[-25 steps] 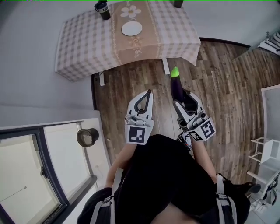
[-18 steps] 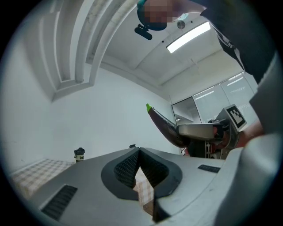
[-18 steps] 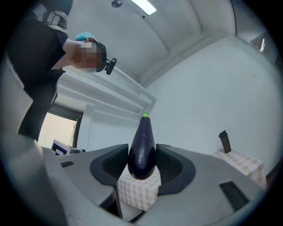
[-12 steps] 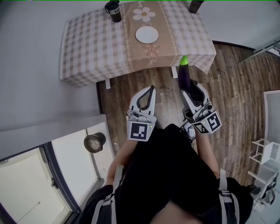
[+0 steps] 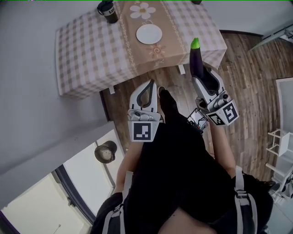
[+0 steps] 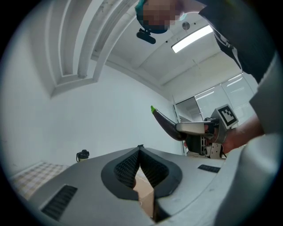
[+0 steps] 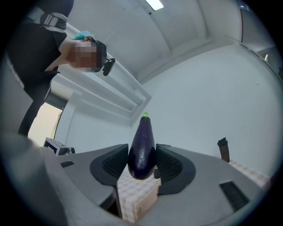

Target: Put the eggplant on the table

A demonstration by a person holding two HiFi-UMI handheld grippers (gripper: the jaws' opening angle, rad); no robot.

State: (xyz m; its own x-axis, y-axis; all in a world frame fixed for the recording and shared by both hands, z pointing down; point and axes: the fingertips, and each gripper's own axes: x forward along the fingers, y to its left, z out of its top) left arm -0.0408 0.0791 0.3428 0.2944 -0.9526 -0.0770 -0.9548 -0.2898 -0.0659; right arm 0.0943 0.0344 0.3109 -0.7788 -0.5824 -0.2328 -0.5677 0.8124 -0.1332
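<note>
Jutting eggplant [image 7: 141, 141] tight between right gripper [image 7: 142, 152] jaws

A plate [image 5: 149, 34] lies on the table [image 5: 87, 55]; mug [image 5: 106, 10] (perhaps a flask) behind-left.

Your eggplant [image 7: 141, 148], dark purple and glossy with a bright green stem tip, sits clamped in your right gripper [image 5: 203, 78]. Its stem points away from you, and its tip shows against the near corner of the checked-cloth table [image 5: 87, 50].
</note>
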